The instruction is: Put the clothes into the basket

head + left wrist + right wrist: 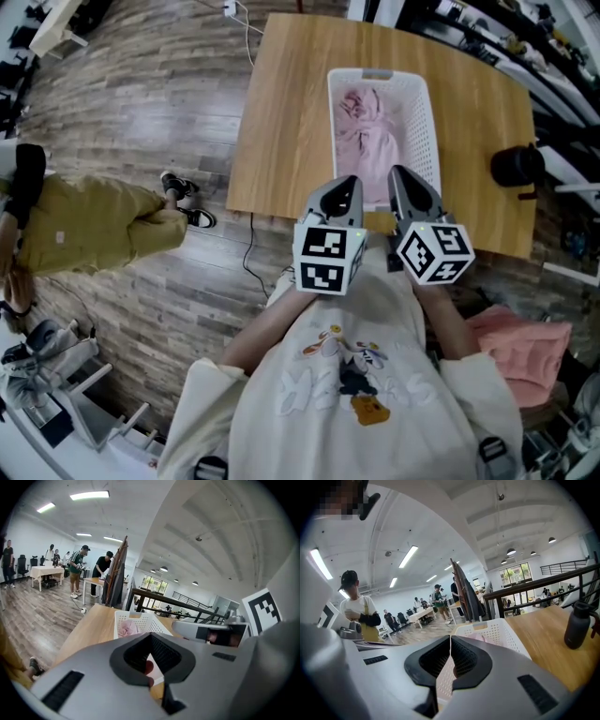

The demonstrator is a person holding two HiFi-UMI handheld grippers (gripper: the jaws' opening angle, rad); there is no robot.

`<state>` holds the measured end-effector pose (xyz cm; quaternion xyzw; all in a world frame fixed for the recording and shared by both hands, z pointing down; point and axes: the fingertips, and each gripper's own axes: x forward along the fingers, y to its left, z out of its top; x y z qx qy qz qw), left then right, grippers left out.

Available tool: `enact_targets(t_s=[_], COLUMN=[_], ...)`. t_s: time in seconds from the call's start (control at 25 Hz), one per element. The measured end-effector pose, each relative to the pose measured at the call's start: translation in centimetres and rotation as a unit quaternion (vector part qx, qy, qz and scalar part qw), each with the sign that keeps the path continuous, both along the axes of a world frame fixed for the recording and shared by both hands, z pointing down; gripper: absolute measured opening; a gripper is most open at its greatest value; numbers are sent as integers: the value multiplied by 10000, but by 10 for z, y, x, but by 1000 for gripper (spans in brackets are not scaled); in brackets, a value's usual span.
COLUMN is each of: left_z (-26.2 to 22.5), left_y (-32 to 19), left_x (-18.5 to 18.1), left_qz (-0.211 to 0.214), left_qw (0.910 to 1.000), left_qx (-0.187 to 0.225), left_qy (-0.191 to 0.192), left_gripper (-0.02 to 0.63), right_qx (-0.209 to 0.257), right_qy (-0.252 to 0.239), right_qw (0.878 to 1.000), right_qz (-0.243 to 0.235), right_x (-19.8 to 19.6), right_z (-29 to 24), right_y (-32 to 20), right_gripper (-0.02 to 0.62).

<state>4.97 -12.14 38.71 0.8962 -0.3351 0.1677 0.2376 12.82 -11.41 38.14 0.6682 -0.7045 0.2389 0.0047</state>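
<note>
— Clothes (pixel 366 136), where?
— Pink, heaped inside the basket (pixel 420 122), toward its 12 o'clock end. Impossible to tell whether one garment or several.
— Which way from the claws?
— Straight ahead, at 12 o'clock. Near end of the basket just beyond both tips.
— Long axis of the basket?
— Running 12 to 6, in line with the claws.
— Anything outside it?
— Seemingly yes: one more pink cloth (pixel 520 345), off the table (pixel 281 112), low at the person's side, about 4 o'clock from the right claw (pixel 397 176).
— Nearer claw for that one?
— Right, clearly. Left claw (pixel 349 183) just beside it at 9 o'clock, so farther from the cloth.
— State of the claws?
— Both closed tight, pads meeting, nothing gripped. Held close to the chest, over the table's near edge.
— Count?
— One basket, one heap in it, one loose cloth, two claws, one table, one black bottle (pixel 516 167) at 3 o'clock of the basket.
— Likely next, as a guess?
— Right claw down toward 4 o'clock, open, pinch the cloth, then back to 12 and over the rim.
</note>
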Motion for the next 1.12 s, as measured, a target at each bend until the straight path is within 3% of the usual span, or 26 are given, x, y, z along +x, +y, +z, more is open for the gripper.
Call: enact_targets(t_s=[0.12, 0.48, 0.84, 1.12], left_z=[-11, -8, 1, -9], left_y=[3, 14, 37, 70], left_x=[-4, -15, -15, 11], left_qz=[16, -129, -607, -711], left_qw=[9998, 9997, 9981, 9965], left_qx=[150, 43, -93, 259], left_qy=[96, 197, -56, -343], left_gripper=[0, 0, 0, 0], right_qx=[97, 116, 162, 258], right_qy=[27, 41, -27, 169], right_qw=[9999, 9999, 9987, 9975], right_qz=[5, -72, -486, -631], right_x=[-3, -6, 3, 24], right_z=[-7, -10, -18, -30], right_y=[1, 14, 26, 66], right_gripper=[25, 25, 25, 25])
